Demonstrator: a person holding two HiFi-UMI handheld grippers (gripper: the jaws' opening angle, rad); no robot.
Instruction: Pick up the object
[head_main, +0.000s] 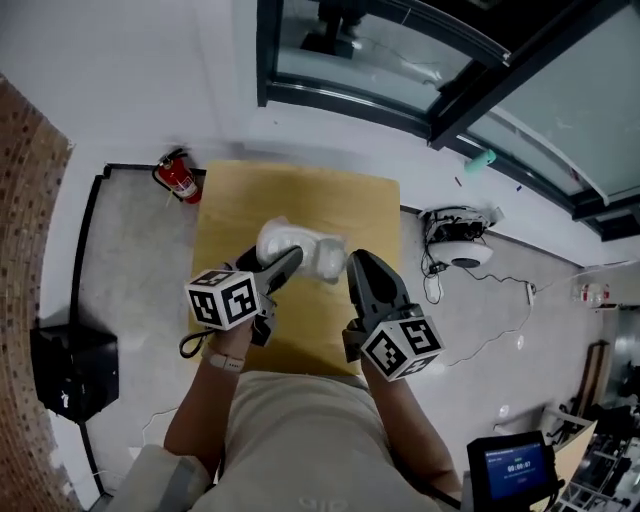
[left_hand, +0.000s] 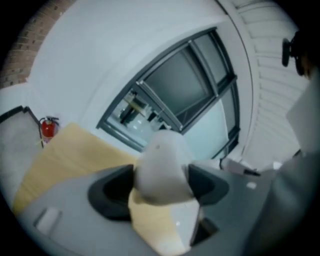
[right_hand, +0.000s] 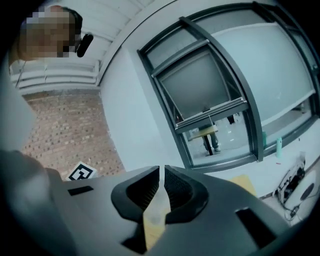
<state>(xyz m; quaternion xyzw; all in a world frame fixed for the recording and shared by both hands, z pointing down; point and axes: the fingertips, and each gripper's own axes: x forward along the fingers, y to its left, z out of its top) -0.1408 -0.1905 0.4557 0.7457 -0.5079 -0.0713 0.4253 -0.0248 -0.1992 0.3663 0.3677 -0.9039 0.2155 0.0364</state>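
A white, rounded, soft-looking object (head_main: 300, 245) hangs over the wooden table (head_main: 240, 195). My left gripper (head_main: 288, 260) is shut on its near end. In the left gripper view the object (left_hand: 162, 167) fills the gap between the two dark pads (left_hand: 112, 192), which press on both its sides. The camera there points up towards the window. My right gripper (head_main: 356, 262) is just right of the object, its tips close to the object's right end. In the right gripper view the gripper (right_hand: 161, 172) is shut, with only a thin slit and nothing between the ribbed pads.
A red fire extinguisher (head_main: 178, 178) stands on the floor at the table's far left corner. A black box (head_main: 75, 372) sits at the left, and a round white device with cables (head_main: 455, 238) lies on the floor at the right. A dark-framed window (head_main: 400, 60) runs behind.
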